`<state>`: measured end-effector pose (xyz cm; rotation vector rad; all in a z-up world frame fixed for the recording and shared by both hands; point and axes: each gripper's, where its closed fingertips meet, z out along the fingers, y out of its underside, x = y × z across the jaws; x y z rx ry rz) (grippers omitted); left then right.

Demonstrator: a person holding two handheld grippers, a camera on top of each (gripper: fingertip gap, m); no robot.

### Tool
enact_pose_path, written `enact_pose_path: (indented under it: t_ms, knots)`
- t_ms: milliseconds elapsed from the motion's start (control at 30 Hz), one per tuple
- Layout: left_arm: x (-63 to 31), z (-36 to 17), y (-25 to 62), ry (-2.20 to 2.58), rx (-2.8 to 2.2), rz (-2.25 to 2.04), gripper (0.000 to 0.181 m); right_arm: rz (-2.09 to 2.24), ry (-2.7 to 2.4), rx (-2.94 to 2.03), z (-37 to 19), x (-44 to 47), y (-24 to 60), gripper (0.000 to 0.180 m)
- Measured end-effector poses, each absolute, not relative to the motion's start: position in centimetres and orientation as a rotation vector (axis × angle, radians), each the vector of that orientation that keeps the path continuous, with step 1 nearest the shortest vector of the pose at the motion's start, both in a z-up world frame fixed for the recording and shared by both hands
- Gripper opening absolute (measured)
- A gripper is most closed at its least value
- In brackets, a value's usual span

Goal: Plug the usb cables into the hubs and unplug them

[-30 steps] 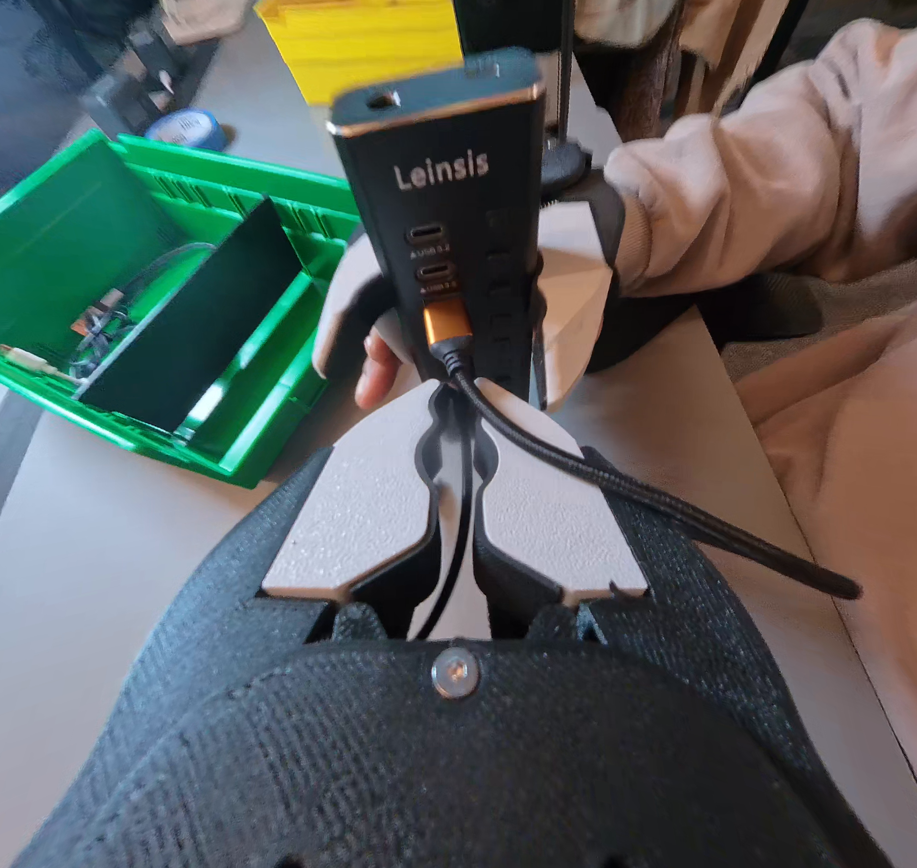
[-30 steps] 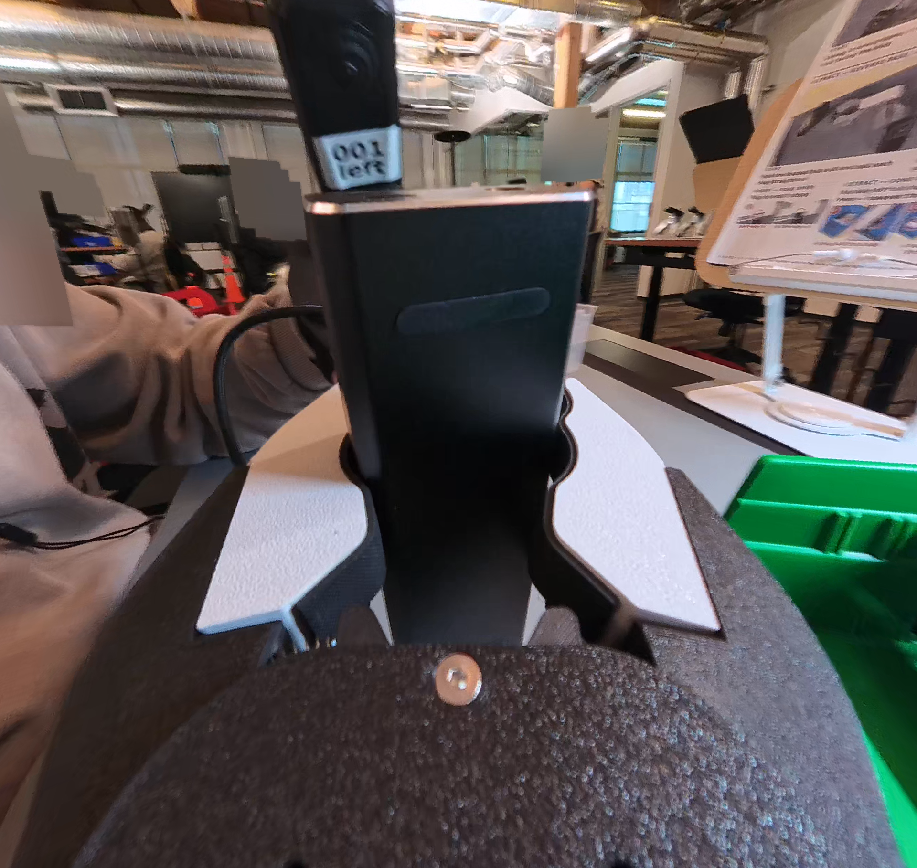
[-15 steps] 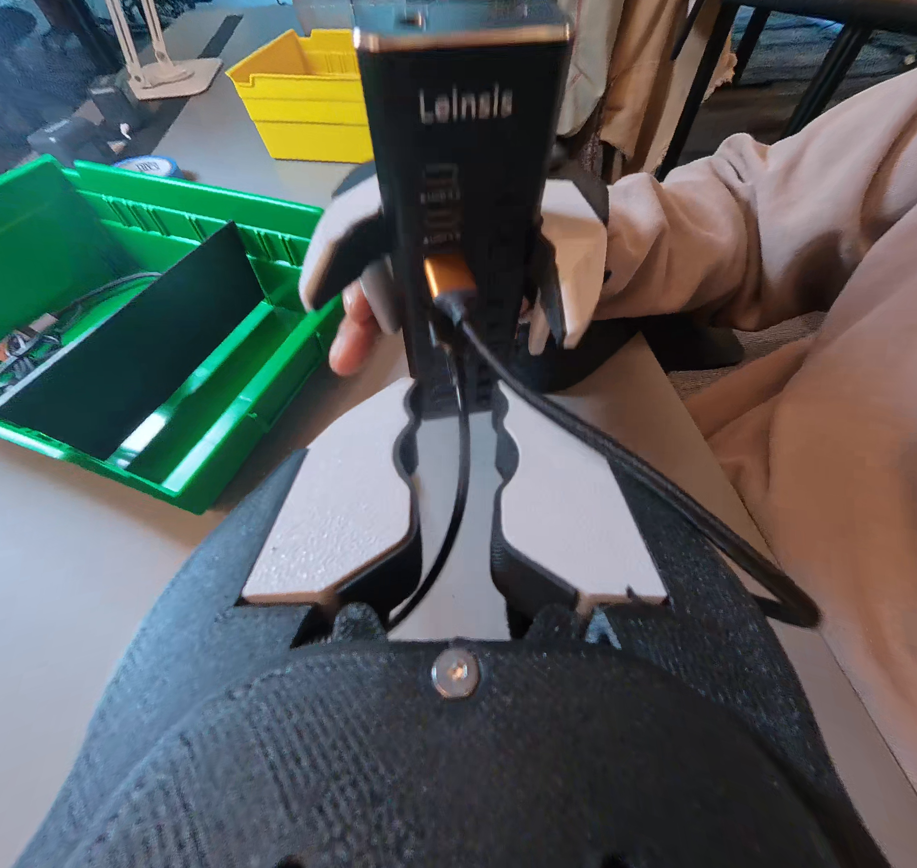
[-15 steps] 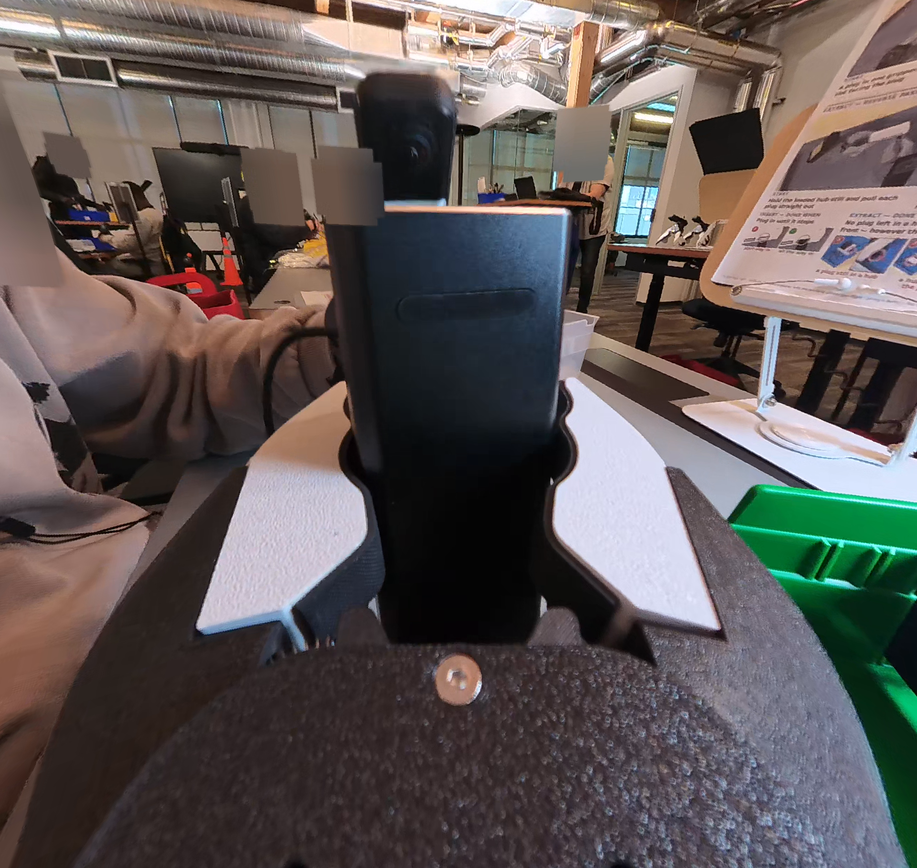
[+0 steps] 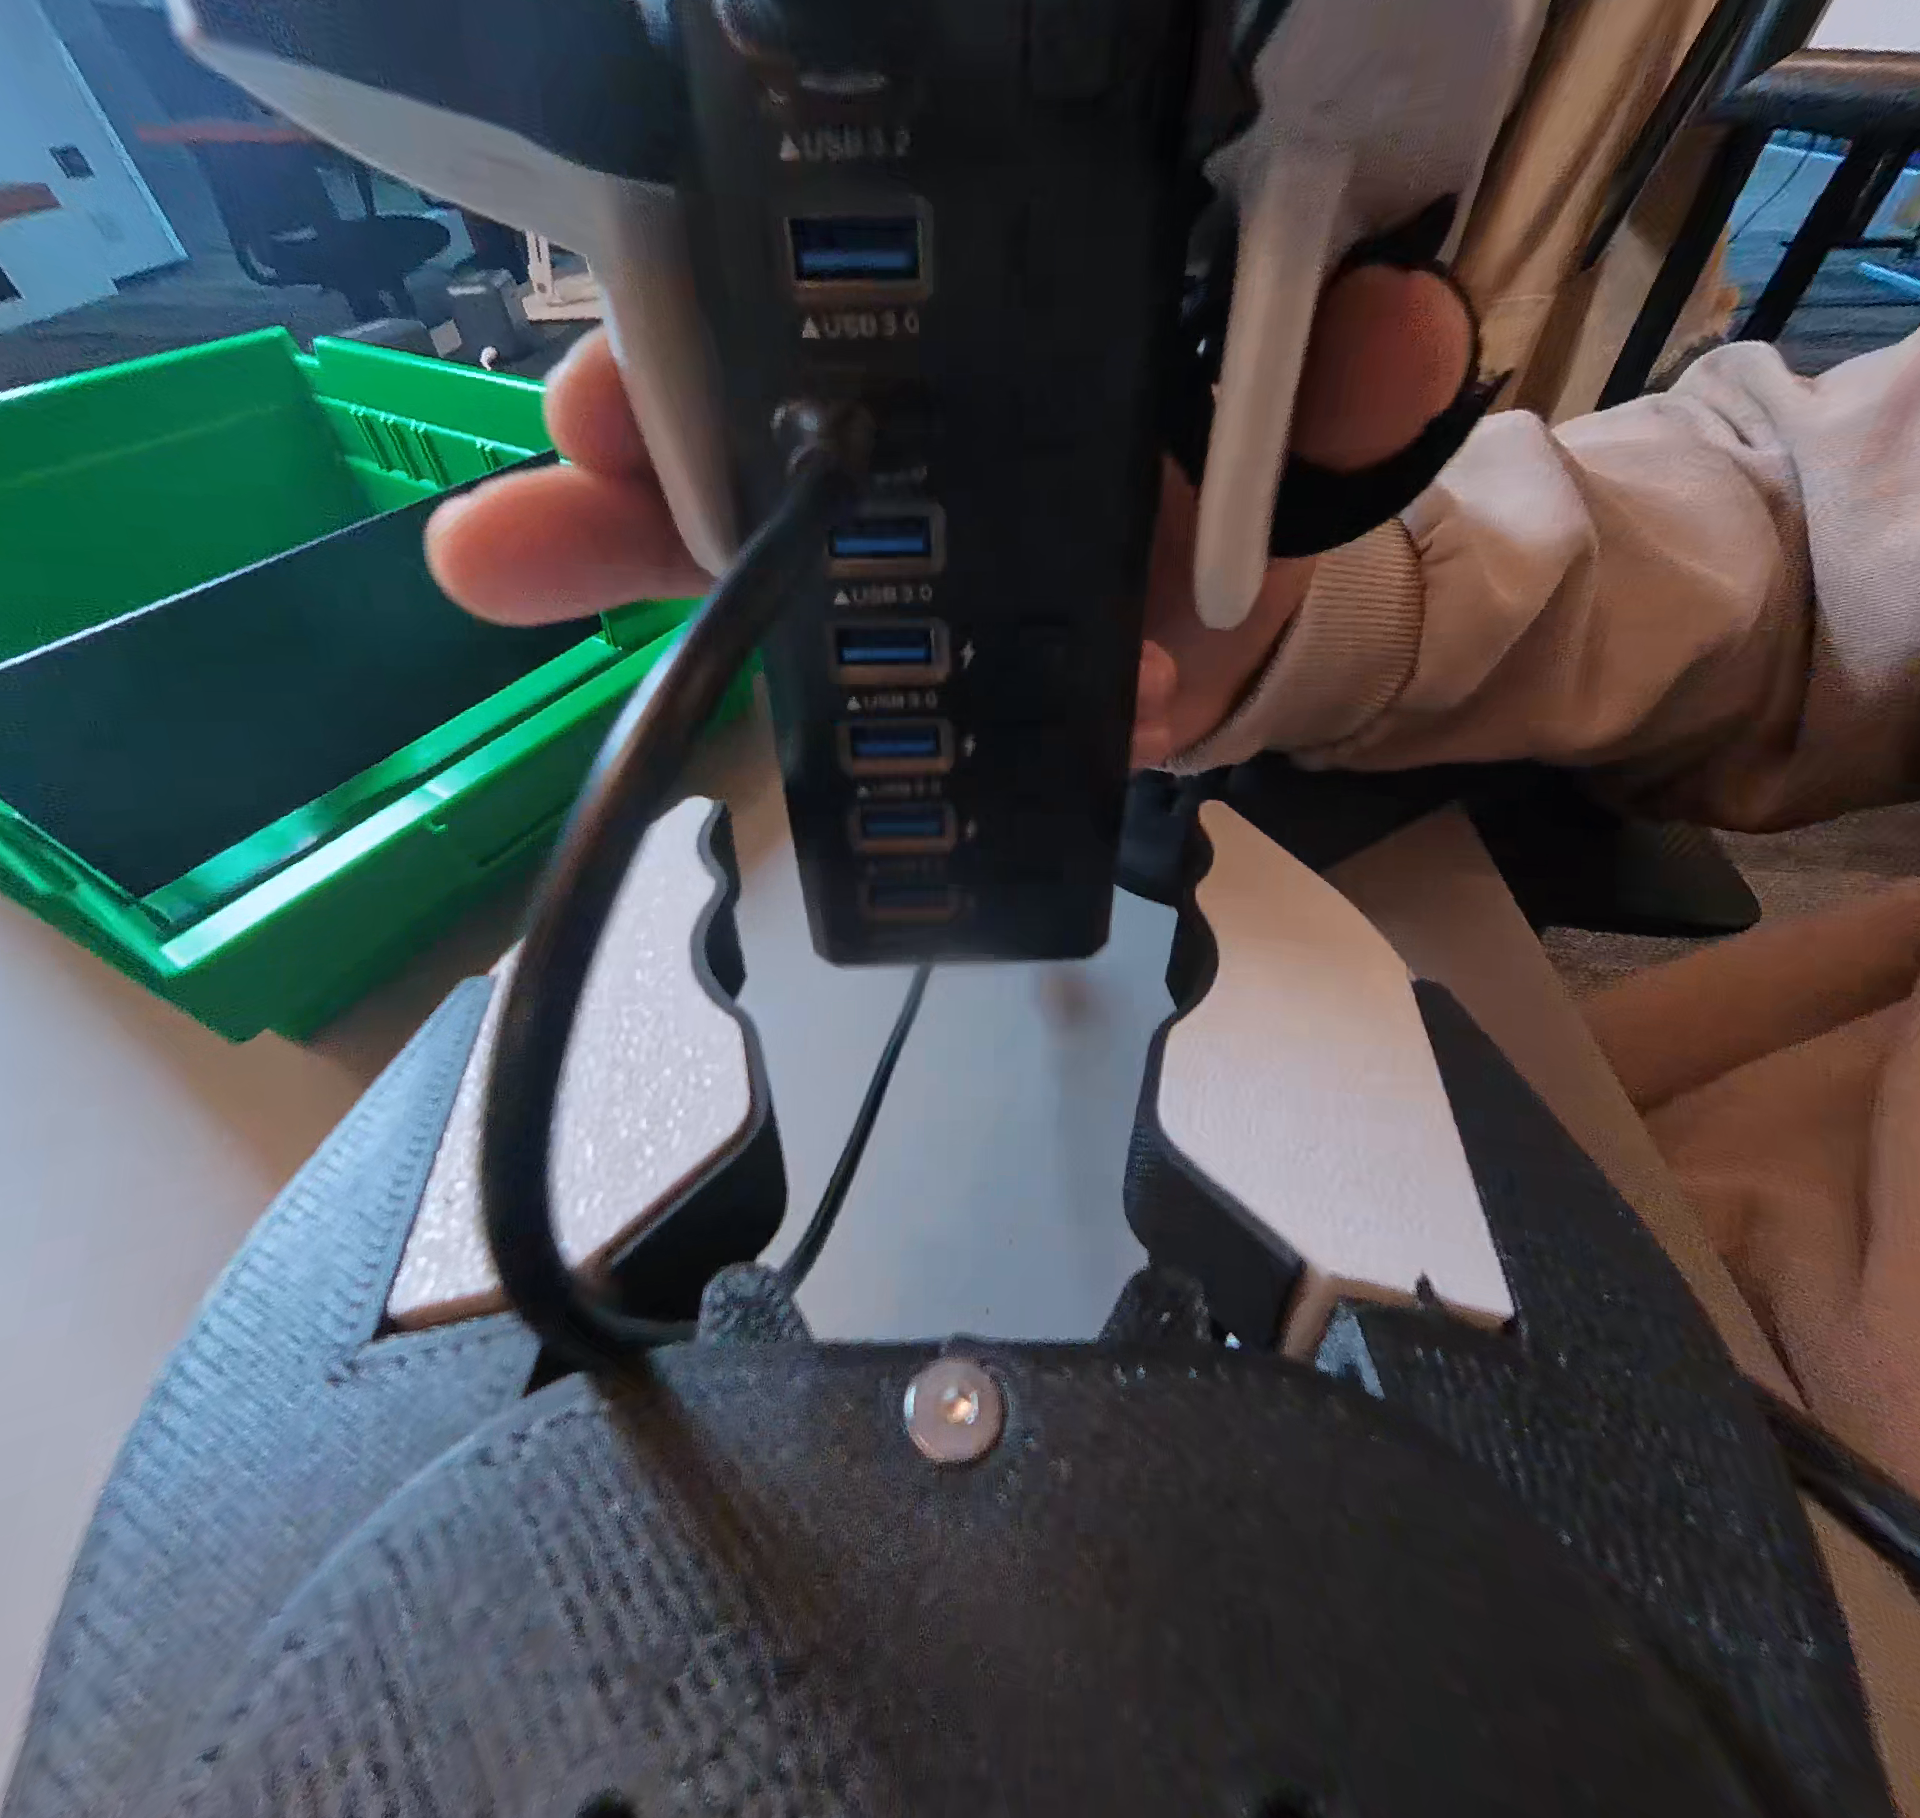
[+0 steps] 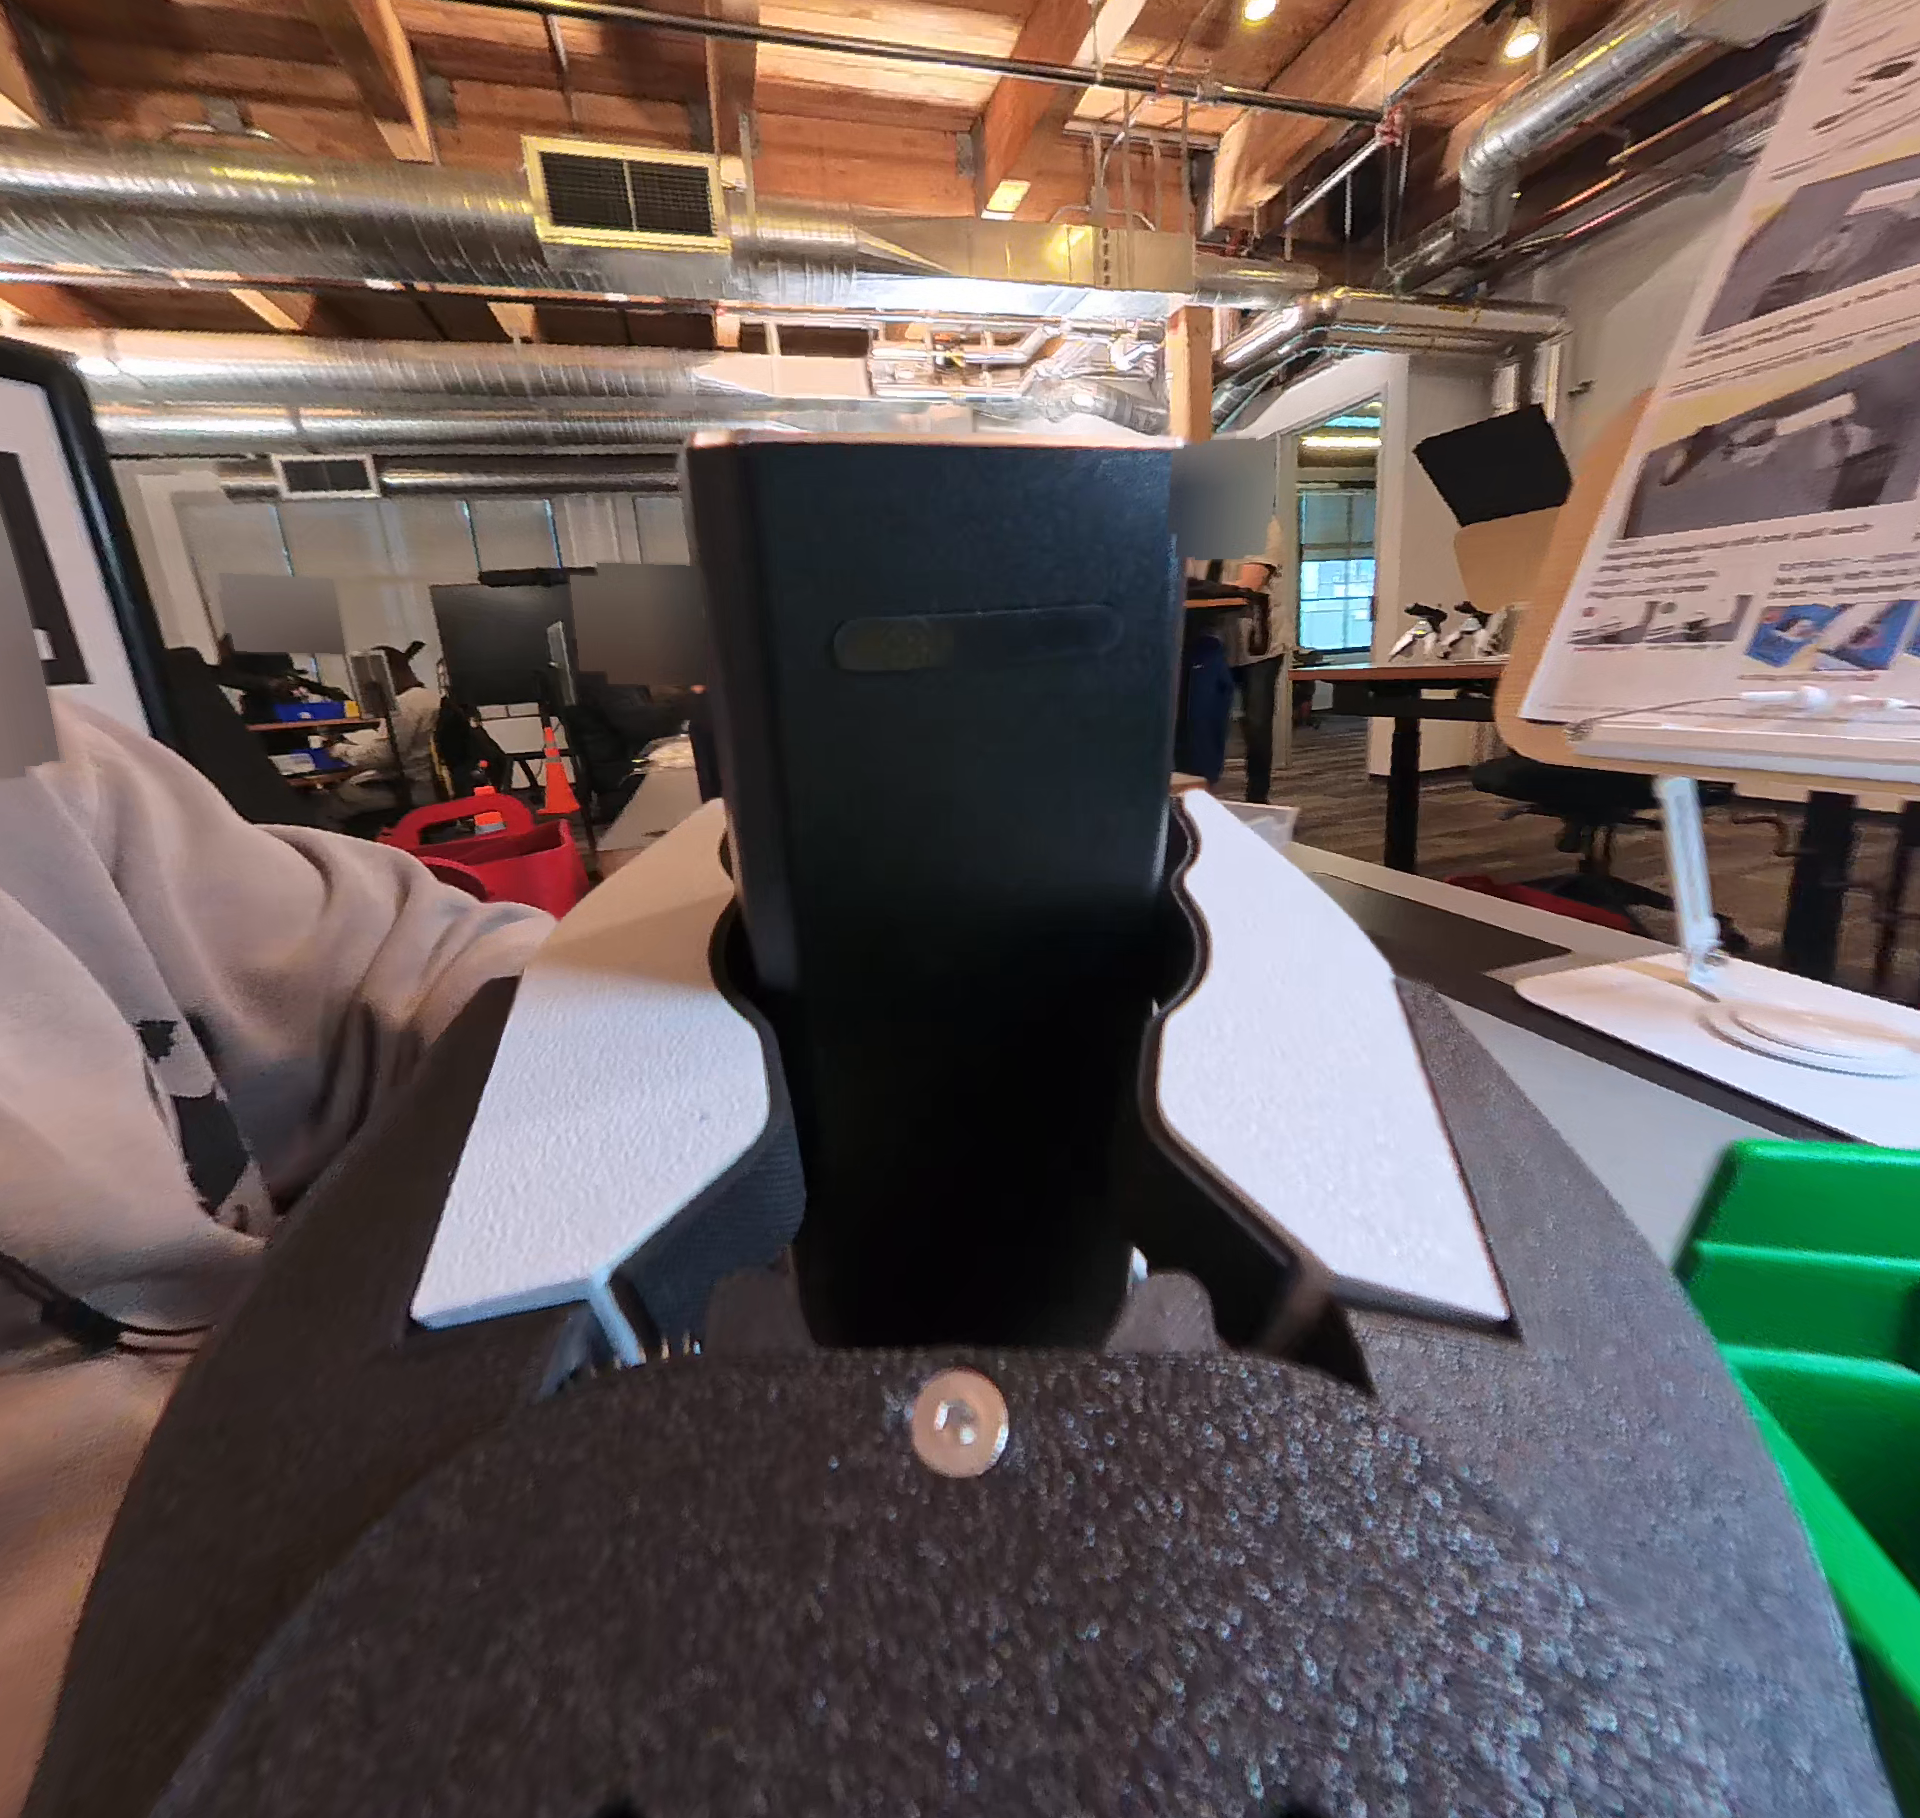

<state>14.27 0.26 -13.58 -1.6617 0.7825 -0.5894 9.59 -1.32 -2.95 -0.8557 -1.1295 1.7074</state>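
A black USB hub (image 5: 966, 521) stands upright, its row of blue ports facing the left wrist camera. My right gripper (image 6: 951, 823) is shut on the hub (image 6: 956, 729), whose plain back fills the right wrist view. In the left wrist view the right gripper's white fingers (image 5: 1242, 397) clamp the hub's sides. A black cable (image 5: 582, 885) is plugged into a middle port (image 5: 821, 428) and loops down over my left finger. My left gripper (image 5: 956, 854) is open just below the hub's lower end, with nothing between its jaws. A thin cord (image 5: 873, 1103) hangs from the hub's bottom.
A green divided bin (image 5: 312, 937) sits on the grey table (image 5: 156, 1145) to the left; it also shows in the right wrist view (image 6: 1818, 1301). A white stand with a printed sheet (image 6: 1766, 521) is at the far right. A person's sleeve (image 5: 1610, 573) is right of the hub. Spacing between my two grippers at the tips: around 11 cm.
My left jaws have opened wide and let go of the cable, which stays plugged into the hub. The hub now sits closer and higher in the left wrist view.
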Motion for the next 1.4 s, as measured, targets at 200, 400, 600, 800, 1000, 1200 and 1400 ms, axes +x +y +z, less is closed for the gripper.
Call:
enact_pose_path:
  t_ms: [200, 400, 600, 800, 1000, 1200, 1400]
  knots:
    - [14.4, -13.5, -0.1, 0.882, -1.621, -0.508, 0.062, 1.725, -1.194, -0.817, -2.8, 9.7, -2.8, 0.074]
    - [9.0, -11.4, -0.3, 0.976, -1.621, -0.165, 0.061, 1.570, -1.260, -0.953, -4.0, 9.8, -0.5, 0.069]
    - [3.8, -10.8, -0.4, 1.075, -1.577, 0.361, 0.060, 1.646, -1.248, -1.250, -6.1, 9.1, 2.2, 0.065]
    - [0.8, -11.2, -1.0, 1.140, -1.509, 0.649, 0.061, 1.952, -1.224, -1.406, -7.1, 9.0, 2.2, 0.032]
    - [-0.5, -10.9, -2.4, 1.060, -1.485, 0.628, 0.062, 1.694, -1.463, -1.361, -7.0, 8.4, 1.0, 0.028]
    - [-2.4, -11.3, -3.5, 0.876, -1.565, 0.380, 0.057, 1.167, -1.518, -1.343, 0.9, 8.6, 8.2, 0.028]
    - [-2.8, -12.8, -4.1, 0.750, -1.648, 0.110, 0.053, 0.675, -1.324, -1.525, 6.5, 9.7, 21.3, 0.028]
